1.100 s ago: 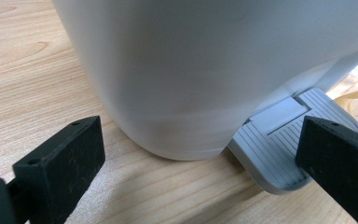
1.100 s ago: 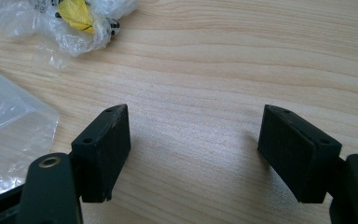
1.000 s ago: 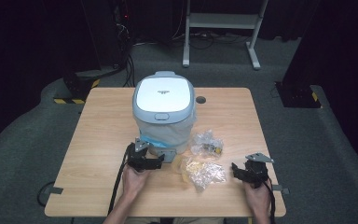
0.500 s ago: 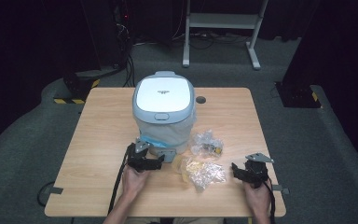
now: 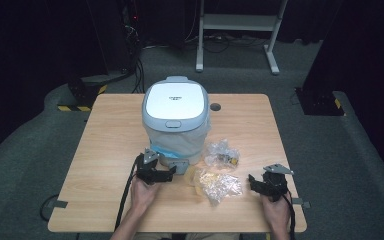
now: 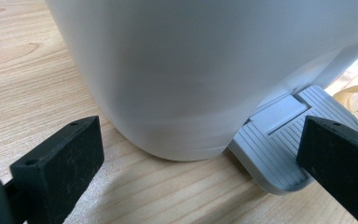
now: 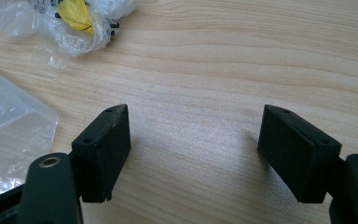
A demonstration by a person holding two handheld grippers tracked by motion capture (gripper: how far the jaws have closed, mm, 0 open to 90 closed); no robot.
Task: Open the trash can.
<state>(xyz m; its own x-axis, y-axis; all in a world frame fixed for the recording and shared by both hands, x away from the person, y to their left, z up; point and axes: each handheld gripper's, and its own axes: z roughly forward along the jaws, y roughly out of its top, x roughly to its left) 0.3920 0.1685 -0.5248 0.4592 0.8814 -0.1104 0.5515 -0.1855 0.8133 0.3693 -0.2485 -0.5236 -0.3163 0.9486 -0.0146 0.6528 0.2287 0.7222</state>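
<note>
On a light wooden tabletop (image 5: pixel 110 150), a white pedal bin (image 5: pixel 176 125) with its lid shut stands toward the middle, its grey foot pedal (image 5: pixel 180 165) jutting out at the base on the side facing the person. At the near left, the left tongs (image 5: pixel 166 173), held in the person's left hand (image 5: pixel 145 192), sit low just beside the bin, jaws spread wide and gripping nothing; in the left gripper view, the bin's rounded wall (image 6: pixel 191 79) and the ribbed pedal (image 6: pixel 279 144) lie just beyond the two open jaws. To the right, the right tongs (image 5: pixel 254 182) rest near the front edge, also wide open and empty, over bare wood in the right gripper view. Between the two hands lie crumpled clear plastic bags (image 5: pixel 215 182), one holding something yellow (image 7: pixel 77 14), close to the bin's pedal.
</note>
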